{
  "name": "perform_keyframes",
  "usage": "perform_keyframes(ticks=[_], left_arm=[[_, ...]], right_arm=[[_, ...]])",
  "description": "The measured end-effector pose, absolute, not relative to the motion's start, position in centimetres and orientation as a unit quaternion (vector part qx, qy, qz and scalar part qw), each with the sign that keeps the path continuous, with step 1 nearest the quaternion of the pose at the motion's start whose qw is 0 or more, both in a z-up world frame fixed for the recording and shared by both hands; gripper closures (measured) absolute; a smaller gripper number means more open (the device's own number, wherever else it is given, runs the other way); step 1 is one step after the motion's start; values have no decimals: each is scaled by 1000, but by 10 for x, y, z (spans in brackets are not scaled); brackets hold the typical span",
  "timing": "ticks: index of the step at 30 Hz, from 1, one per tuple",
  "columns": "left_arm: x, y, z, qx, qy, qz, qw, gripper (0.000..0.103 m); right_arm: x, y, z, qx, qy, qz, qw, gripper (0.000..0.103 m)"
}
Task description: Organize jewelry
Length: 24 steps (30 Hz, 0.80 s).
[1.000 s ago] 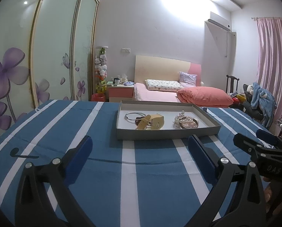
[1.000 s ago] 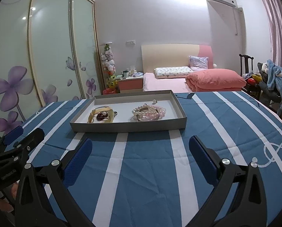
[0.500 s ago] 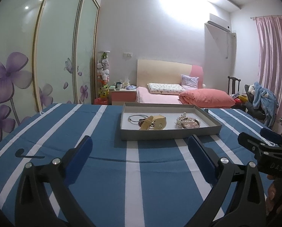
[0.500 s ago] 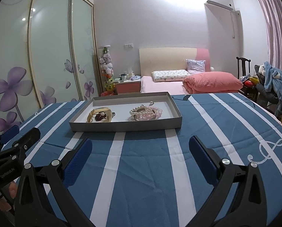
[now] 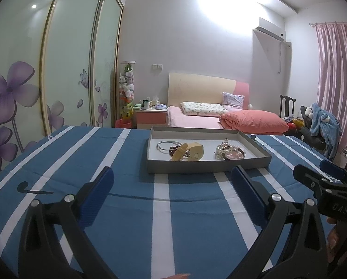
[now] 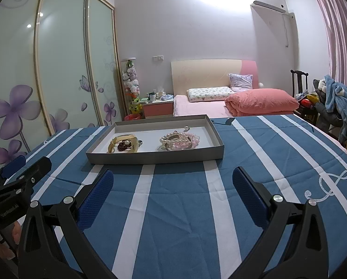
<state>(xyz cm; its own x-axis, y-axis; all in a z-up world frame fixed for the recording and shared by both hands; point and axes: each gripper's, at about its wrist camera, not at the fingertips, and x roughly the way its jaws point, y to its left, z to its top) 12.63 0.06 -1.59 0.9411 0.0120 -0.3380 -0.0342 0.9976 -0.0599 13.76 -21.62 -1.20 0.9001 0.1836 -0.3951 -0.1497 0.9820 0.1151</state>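
Note:
A grey shallow tray [image 5: 208, 167] [image 6: 155, 158] stands on the blue striped tablecloth, ahead of both grippers. In it lie a silver bangle [image 5: 167, 144], a yellow watch band over dark red beads [image 5: 189, 154] [image 6: 123, 143], and a heap of pearl and pink bead bracelets [image 5: 230, 152] [image 6: 180, 139]. My left gripper [image 5: 172, 190] is open and empty, short of the tray. My right gripper [image 6: 173, 190] is open and empty, short of the tray and to its right. Each gripper shows at the edge of the other's view [image 5: 324, 181] [image 6: 17, 174].
The blue and white striped tablecloth [image 6: 266, 162] covers the whole table. Behind it are a pink bed [image 5: 220, 118], a bedside cabinet [image 5: 150, 116], a wardrobe with flower-printed doors [image 5: 57, 69] on the left, and a chair with clothes [image 6: 331, 100] on the right.
Both grippers have tilted and shifted a little, so the tray sits slightly lower and farther in view. Both stay open and empty. The jewelry has not moved.

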Motion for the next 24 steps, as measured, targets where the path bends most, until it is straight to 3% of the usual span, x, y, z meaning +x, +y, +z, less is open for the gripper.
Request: perform_keyframes(ticks=[24], left_arm=[[129,-3,-19,-33,177,9,984,4]], right_arm=[[139,-212,-9,40,208,87,974,2]])
